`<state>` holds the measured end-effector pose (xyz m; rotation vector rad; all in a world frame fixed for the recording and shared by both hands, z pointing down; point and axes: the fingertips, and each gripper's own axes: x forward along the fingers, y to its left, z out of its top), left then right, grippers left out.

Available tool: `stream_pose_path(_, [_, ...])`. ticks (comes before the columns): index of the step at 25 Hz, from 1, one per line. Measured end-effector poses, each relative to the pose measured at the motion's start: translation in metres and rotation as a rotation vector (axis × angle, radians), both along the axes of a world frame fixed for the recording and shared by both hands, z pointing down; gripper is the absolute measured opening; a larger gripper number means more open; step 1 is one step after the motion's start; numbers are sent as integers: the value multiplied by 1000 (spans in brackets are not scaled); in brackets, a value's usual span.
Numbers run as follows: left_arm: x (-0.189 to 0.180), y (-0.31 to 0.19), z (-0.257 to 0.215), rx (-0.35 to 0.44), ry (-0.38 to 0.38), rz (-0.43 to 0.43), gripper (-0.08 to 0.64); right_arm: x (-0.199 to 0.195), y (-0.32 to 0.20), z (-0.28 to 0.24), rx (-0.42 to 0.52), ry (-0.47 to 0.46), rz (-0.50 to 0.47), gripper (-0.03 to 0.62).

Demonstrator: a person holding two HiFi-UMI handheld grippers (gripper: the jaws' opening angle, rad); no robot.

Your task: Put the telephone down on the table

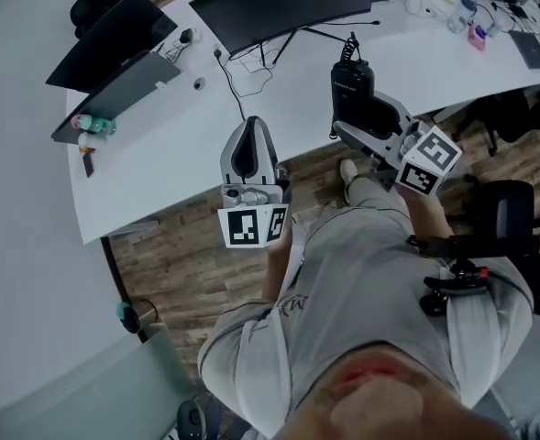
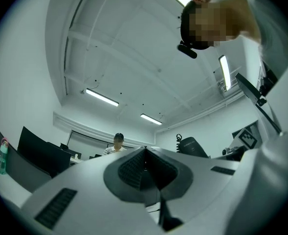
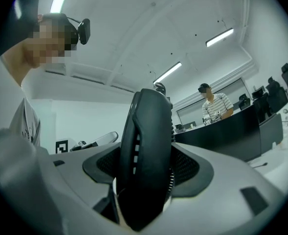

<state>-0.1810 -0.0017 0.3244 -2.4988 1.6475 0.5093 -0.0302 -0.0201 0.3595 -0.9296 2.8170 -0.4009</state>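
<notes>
Jaws: right gripper clamps telephone — left gripper closed.

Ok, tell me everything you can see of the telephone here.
The telephone is a black, matte, plastic-looking handset with small pale slots down its side and a coiled cord at its top. It stands roughly upright, clamped between the right gripper's jaws, over the white table's near edge. Whether it touches the table cannot be told.
</notes>
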Motion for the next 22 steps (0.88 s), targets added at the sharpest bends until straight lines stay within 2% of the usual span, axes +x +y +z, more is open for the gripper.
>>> stream_pose_path(7, [-5,-40,4,-16,-12,-63,11,-11,-49,8,-20,-9,-82,298])
stream_pose_path(18, [16,-139,-9,-28,-48,-144,11,-8,-155,0,-22,-54,-207,298])
stream_pose_path(22, [27,-176,-2,-64,-44,-167,11,-1,-186,4,-45,-78,-251,298])
